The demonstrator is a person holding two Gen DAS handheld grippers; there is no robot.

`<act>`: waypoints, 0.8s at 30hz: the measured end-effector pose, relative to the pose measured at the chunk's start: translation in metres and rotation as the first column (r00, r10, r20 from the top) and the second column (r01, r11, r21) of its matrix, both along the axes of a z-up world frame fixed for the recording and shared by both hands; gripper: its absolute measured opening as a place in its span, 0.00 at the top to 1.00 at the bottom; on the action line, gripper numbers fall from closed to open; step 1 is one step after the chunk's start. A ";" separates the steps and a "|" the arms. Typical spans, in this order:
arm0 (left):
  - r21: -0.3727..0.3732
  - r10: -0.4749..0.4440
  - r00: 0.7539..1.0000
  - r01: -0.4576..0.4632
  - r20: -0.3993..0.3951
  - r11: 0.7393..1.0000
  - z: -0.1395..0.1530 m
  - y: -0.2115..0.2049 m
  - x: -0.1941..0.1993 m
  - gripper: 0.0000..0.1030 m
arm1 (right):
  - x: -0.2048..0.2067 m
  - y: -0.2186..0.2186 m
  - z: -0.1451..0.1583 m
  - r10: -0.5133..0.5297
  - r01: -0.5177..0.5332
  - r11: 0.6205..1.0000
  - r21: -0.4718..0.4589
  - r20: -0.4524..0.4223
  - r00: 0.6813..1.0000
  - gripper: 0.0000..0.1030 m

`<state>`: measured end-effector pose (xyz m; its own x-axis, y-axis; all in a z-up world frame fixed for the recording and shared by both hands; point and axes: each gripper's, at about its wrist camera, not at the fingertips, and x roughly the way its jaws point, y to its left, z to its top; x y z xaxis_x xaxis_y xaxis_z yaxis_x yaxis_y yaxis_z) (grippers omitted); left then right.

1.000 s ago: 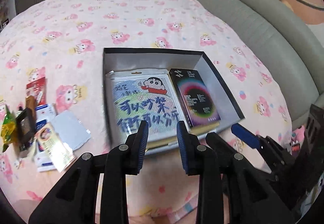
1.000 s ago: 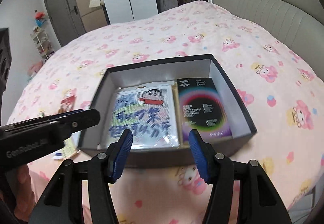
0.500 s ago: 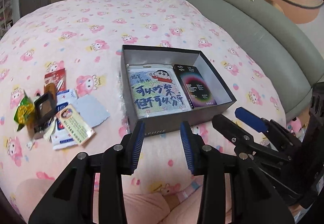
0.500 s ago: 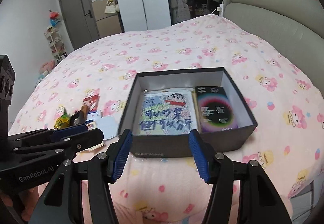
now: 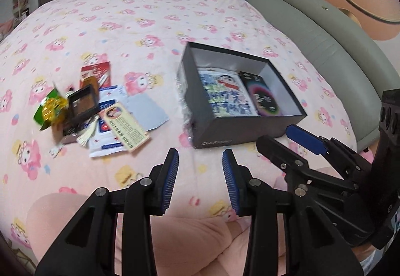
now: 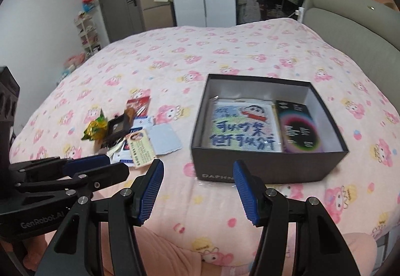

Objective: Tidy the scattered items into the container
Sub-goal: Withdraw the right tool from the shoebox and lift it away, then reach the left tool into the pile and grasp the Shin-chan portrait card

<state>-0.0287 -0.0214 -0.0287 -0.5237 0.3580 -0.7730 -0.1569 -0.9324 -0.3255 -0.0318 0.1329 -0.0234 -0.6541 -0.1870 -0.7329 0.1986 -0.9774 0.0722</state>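
A dark open box (image 5: 220,136) (image 6: 265,171) sits on the pink bed and holds a cartoon-print packet (image 6: 243,128) and a black booklet (image 6: 298,127). To its left lies a heap of small items (image 5: 95,111) (image 6: 125,133): a green-yellow wrapper (image 5: 50,107), a black frame (image 5: 83,102), a red packet (image 5: 96,72), white-blue sachets, a printed card (image 5: 127,127) and a pale card (image 5: 150,112). My left gripper (image 5: 200,176) hangs open and empty near the bed's front, between heap and box. My right gripper (image 6: 197,191) is open and empty in front of the box's near wall.
A grey padded headboard (image 5: 325,33) runs along the right side of the bed. The pink patterned cover (image 6: 200,56) stretches far behind the box. A door, white wardrobe and shelves stand at the back of the room. Pink-clad knees (image 5: 190,246) show below the grippers.
Both grippers have drawn back from the box toward the bed's near edge. In the left wrist view the box slid right and the item heap came into fuller view.
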 end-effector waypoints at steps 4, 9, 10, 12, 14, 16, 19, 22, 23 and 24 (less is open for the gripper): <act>0.030 0.053 0.998 -0.054 0.027 0.998 -0.012 -0.026 0.000 0.64 | -0.006 -0.024 -0.009 0.034 -0.034 0.999 0.015 0.019 0.999 0.47; 0.058 0.153 0.987 -0.156 0.055 0.986 -0.024 -0.065 -0.006 0.64 | -0.026 -0.058 -0.017 0.109 -0.109 0.994 0.005 0.040 0.993 0.47; 0.065 0.174 0.983 -0.178 0.064 0.982 -0.027 -0.073 -0.008 0.64 | -0.031 -0.063 -0.018 0.123 -0.123 0.992 0.001 0.045 0.991 0.47; 0.077 0.213 0.974 -0.218 0.078 0.973 -0.032 -0.088 -0.013 0.64 | -0.044 -0.077 -0.022 0.155 -0.154 0.988 -0.021 0.053 0.986 0.47; 0.079 0.255 0.962 -0.262 0.094 0.962 -0.039 -0.103 -0.018 0.64 | -0.053 -0.086 -0.027 0.172 -0.169 0.985 -0.038 0.061 0.983 0.47; 0.082 0.289 0.949 -0.300 0.122 0.950 -0.048 -0.117 -0.026 0.64 | -0.064 -0.097 -0.033 0.183 -0.180 0.983 -0.047 0.075 0.980 0.47; 0.099 0.331 0.923 -0.355 0.198 0.930 -0.070 -0.129 -0.047 0.64 | -0.078 -0.107 -0.054 0.169 -0.167 0.986 -0.025 0.111 0.979 0.47; 0.085 0.349 0.905 -0.378 0.242 0.922 -0.087 -0.127 -0.068 0.65 | -0.087 -0.108 -0.079 0.144 -0.140 0.989 -0.035 0.183 0.972 0.48; 0.089 0.351 0.899 -0.385 0.260 0.919 -0.091 -0.127 -0.074 0.65 | -0.087 -0.108 -0.085 0.144 -0.141 0.990 -0.030 0.197 0.970 0.48; 0.095 0.350 0.897 -0.387 0.272 0.917 -0.095 -0.126 -0.082 0.64 | -0.087 -0.108 -0.090 0.144 -0.142 0.990 -0.023 0.210 0.967 0.48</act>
